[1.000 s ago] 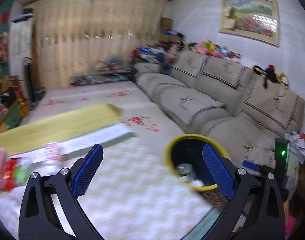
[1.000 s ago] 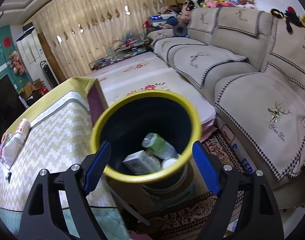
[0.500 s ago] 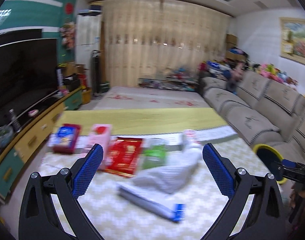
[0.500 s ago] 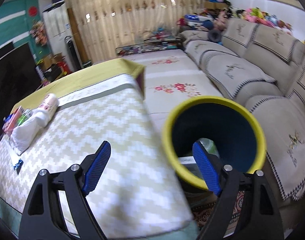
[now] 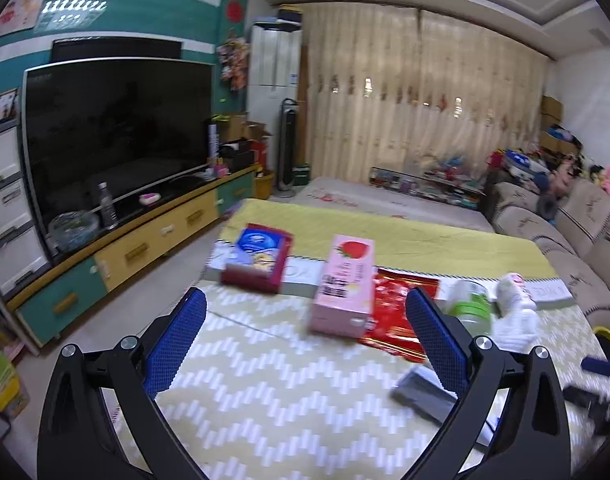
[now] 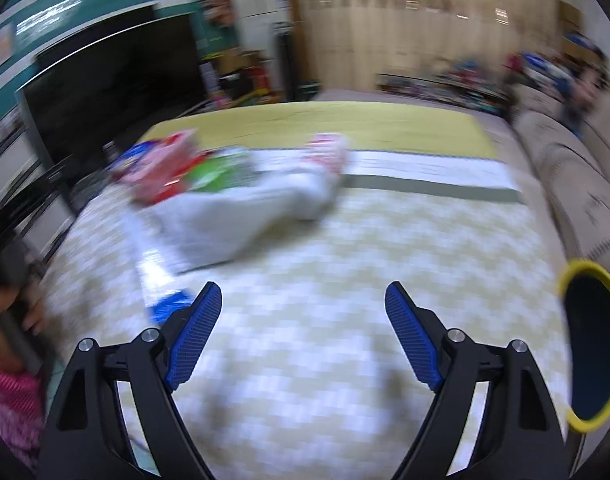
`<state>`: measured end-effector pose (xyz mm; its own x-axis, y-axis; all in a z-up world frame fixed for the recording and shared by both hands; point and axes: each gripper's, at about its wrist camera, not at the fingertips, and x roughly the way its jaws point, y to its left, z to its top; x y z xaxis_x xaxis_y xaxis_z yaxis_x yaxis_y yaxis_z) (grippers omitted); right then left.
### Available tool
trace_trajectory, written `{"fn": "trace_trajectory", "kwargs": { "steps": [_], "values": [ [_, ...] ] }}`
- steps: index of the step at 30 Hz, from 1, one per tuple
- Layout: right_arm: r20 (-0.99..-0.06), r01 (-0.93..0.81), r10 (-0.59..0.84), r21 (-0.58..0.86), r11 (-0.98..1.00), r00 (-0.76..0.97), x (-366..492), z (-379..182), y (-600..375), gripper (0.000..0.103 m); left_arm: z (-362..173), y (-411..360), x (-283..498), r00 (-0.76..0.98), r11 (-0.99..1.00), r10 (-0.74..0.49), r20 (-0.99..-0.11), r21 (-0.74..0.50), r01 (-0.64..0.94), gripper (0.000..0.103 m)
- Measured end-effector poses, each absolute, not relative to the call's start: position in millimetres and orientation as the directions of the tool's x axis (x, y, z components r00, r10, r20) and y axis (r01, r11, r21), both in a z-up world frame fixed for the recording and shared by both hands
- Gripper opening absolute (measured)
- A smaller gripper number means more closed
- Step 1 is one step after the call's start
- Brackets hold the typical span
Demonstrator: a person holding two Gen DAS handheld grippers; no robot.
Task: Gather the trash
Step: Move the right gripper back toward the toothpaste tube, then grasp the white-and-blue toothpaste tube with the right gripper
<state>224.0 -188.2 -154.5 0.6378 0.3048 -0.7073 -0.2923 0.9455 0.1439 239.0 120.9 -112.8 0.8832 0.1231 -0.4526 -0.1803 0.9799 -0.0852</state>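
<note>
Zigzag-clothed table [image 5: 289,392], pink carton [image 5: 343,286] beyond gaping, empty left tool [image 5: 305,344].

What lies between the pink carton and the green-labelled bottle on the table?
A red foil packet, lying flat between the pink carton and the bottle; the left wrist view shows it.

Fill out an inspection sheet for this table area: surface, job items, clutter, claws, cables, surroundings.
Surface: table under a zigzag-patterned cloth.
Job's things: pink strawberry carton, red and blue box, red wrapper, green-labelled cup, white crumpled cloth; yellow-rimmed bin beside the table.
Clutter: grey flat object, unidentifiable.
Claws: left claw open, empty; right claw open, empty.
Cables: nothing seen.
Surroundings: television, curtains, sofa.
</note>
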Motion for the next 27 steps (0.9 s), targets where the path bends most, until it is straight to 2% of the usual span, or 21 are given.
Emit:
{"fn": "trace_trajectory", "kwargs": {
  "steps": [6,16,19,21,23,27],
  "values": [
    [-0.736,-0.431,0.397,0.158,0.888,0.549,236,-160,-132,0.079,-112,120,236,0.889,0.977,0.148,-0.432,-0.078,-0.2,0.098],
    [-0.808,-0.517,0.372,0.099,0.85,0.456,249,-180,-93,0.077,-112,118,231,0.889,0.974,0.144,-0.435,-0.098,-0.206,0.098],
    [-0.813,-0.523,0.36,0.081,0.849,0.458,249,-180,-89,0.061,-114,118,231,0.889,0.974,0.144,-0.434,-0.097,-0.205,0.098],
    [-0.816,-0.533,0.351,0.063,0.844,0.46,246,-179,-86,0.043,-114,118,231,0.889,0.974,0.145,-0.434,-0.095,-0.206,0.098],
    [-0.818,-0.542,0.348,0.054,0.839,0.458,241,-178,-84,0.034,-114,118,231,0.889,0.973,0.147,-0.433,-0.098,-0.208,0.098],
    [-0.816,-0.55,0.355,0.054,0.834,0.457,231,-178,-86,0.031,-115,119,231,0.888,0.971,0.149,-0.436,-0.106,-0.215,0.098]
  ]
}}
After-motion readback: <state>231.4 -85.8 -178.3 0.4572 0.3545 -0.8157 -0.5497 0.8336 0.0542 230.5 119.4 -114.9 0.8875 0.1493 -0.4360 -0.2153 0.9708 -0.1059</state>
